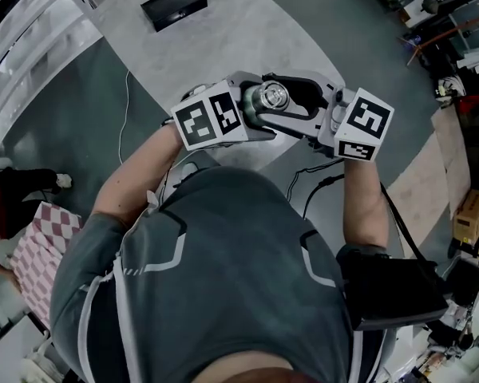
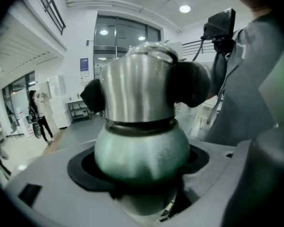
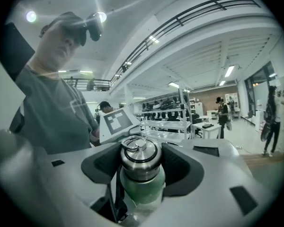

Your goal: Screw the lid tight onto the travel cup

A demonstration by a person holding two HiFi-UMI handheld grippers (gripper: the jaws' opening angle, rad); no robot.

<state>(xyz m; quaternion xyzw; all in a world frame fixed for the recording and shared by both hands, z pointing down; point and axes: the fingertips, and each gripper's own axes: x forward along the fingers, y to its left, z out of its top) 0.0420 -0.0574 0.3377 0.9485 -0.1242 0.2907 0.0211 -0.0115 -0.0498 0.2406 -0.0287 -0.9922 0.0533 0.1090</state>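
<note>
From above, the head view took in the person (image 1: 223,278) in a grey shirt standing over a grey and pale floor (image 1: 319,30), with a black box (image 1: 173,5) lying well ahead; neither gripper view showed that floor. Both grippers were raised in front of the chest and met at the travel cup, of which only the shiny top of the lid (image 1: 270,96) showed from there.

The left gripper view alone showed how the left gripper (image 2: 142,178) held the travel cup (image 2: 142,150). The rounded green body sat in the black recess of the jaws, which were closed on it. Two dark pads lay against the sides of the steel part above.

The right gripper view made plain that those pads belonged to the right gripper (image 3: 141,170). Its jaws stood wide but were pressed to both sides of the lid, with the green body showing below. Only this view showed the small wire ring (image 3: 132,143) on the lid's top and the left gripper's marker cube (image 3: 116,122) just behind it.
</note>
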